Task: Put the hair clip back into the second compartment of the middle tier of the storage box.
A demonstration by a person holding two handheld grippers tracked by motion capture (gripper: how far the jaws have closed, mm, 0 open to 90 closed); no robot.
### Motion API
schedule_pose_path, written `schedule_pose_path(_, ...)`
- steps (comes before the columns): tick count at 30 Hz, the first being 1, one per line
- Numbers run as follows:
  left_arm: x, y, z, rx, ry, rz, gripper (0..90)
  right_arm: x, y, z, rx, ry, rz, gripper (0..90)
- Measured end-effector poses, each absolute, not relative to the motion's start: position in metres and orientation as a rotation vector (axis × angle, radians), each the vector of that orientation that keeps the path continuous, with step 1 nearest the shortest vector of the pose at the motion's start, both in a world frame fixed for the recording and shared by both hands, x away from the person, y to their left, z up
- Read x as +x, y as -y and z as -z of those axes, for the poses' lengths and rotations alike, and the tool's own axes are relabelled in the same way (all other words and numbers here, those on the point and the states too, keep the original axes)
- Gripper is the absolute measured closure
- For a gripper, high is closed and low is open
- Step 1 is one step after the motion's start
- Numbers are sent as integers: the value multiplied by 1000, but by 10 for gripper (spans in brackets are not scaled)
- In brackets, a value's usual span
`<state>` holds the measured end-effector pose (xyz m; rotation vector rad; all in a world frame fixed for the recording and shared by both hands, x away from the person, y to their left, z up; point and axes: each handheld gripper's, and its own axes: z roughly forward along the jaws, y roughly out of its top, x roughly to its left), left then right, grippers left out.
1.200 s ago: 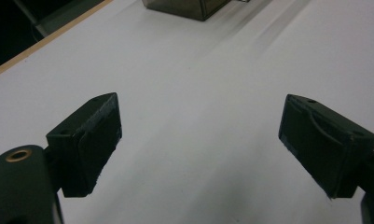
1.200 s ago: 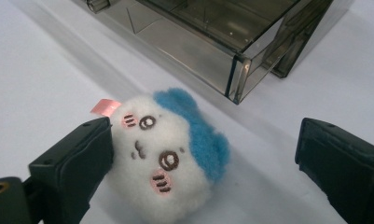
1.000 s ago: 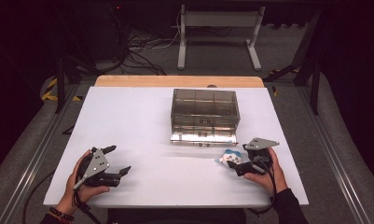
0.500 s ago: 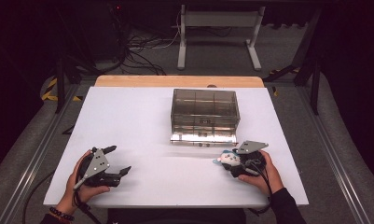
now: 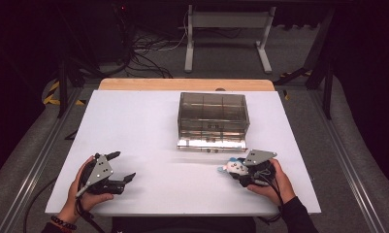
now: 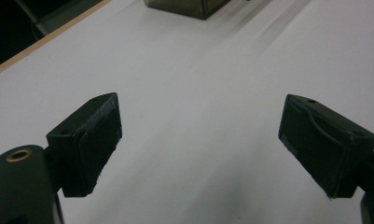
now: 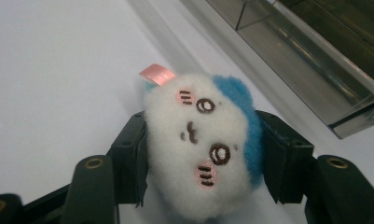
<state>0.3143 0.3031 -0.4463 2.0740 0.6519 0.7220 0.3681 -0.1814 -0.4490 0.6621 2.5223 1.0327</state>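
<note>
Right claw [image 7: 201,154] grips plush toy [image 7: 203,144].

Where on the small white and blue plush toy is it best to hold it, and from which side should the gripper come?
Grip the plush toy across its soft round body, one pad on each flank, coming in low along the table. The right gripper has just been closing this way: one pad on the white side, one on the blue. The body looks thick and squashy there, while the pink tag is probably too thin.
</note>
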Motion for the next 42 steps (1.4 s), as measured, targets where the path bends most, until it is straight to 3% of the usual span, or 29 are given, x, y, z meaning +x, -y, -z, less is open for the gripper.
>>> schedule_pose_path(42, 313, -305, 446, 2074, -650, -725, 145, 353, 170, 429, 570, -2428, -1136, 445)
